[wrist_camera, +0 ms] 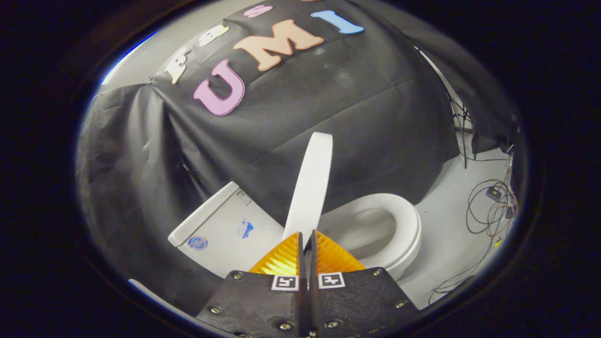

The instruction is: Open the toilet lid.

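Observation:
A white toilet stands against the black cloth wall. Its lid (310,180) is raised, standing nearly upright and seen edge-on, rising just beyond my fingertips. The seat ring (408,225) lies flat over the bowl to the right of the lid. The tank (225,230) sits to the left of the lid. My gripper (307,234) is shut, the two fingers pressed together with nothing between them, their tips right at the lower edge of the lid; I cannot tell whether they touch it.
Black cloth drapes behind and around the toilet. A pale floor (450,244) lies to the right of the bowl, with loose cables (488,206) and small devices scattered over it.

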The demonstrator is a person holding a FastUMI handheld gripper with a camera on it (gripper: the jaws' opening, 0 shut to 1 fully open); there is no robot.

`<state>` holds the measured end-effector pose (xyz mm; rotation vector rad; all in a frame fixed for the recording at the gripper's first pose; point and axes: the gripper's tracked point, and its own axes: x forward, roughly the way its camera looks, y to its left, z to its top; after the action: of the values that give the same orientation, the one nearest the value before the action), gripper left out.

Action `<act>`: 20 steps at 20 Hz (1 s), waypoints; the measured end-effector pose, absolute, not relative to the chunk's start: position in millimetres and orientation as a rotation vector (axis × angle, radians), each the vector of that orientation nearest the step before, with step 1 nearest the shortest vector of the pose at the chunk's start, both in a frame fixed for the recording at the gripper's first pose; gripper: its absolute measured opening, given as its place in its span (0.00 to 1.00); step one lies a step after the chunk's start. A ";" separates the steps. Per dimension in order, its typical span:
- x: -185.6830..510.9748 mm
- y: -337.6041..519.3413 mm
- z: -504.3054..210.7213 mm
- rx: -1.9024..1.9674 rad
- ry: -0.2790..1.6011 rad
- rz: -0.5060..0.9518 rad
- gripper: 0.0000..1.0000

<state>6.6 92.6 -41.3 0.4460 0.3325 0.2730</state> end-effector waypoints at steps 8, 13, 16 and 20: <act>2.5 114.0 -28.0 0.376 0.304 0.299 0.01; 2.2 124.8 -21.6 0.367 0.296 0.307 0.01; 1.6 133.0 -17.1 0.326 0.287 0.311 0.02; 1.3 141.8 -12.2 0.322 0.279 0.324 0.02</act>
<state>1.3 141.8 -12.2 0.3220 0.2794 0.3242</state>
